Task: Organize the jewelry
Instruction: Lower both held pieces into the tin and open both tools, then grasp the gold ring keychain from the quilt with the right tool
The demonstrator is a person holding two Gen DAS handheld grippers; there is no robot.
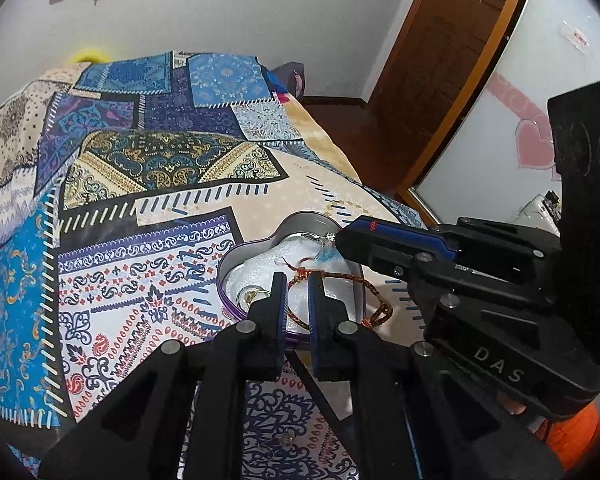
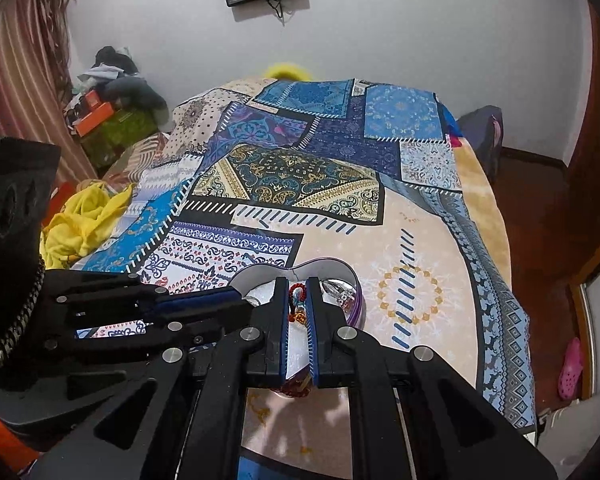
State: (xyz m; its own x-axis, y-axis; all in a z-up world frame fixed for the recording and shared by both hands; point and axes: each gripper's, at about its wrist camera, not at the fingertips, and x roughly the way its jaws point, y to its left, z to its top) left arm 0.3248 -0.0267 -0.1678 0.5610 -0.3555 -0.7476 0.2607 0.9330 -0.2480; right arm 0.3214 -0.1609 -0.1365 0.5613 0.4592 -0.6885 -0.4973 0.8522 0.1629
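Jewelry item: braided thread bracelet (image 1: 356,280), red-brown cord with a blue tassel end (image 1: 332,254) and a knotted loop (image 1: 382,314). Location: draped over the heart-shaped tin (image 1: 300,222), part on the white padding inside, part hanging over the near rim onto the bedspread (image 1: 140,240).

Your left gripper (image 1: 298,284): jaws drawn narrow. From its own camera the cord passes across the gap at the fingertips; I cannot tell whether the pads actually pinch it.

Your right gripper (image 2: 298,292): jaws likewise narrow, closed on the red and blue beaded or tasselled end of the thread piece (image 2: 298,296), which shows between the pads. In the left view its tip sits just at the tassel, over the far side of the tin.

Other contents: a silver ring (image 2: 342,294) lies inside the tin, just right of your right gripper's fingertips. A metal loop item (image 1: 254,294) lies on the padding, just left of your left gripper.

Step in hand, as judged: settling the bracelet into the tin, both grippers low over it.

Next move calls for: gathering the overhanging loop inward so the whole cord lies within the rim, then easing the jaws apart without dragging the thread back out. Mind the tassel catching on a pad, and the light tin sliding on the soft bed.
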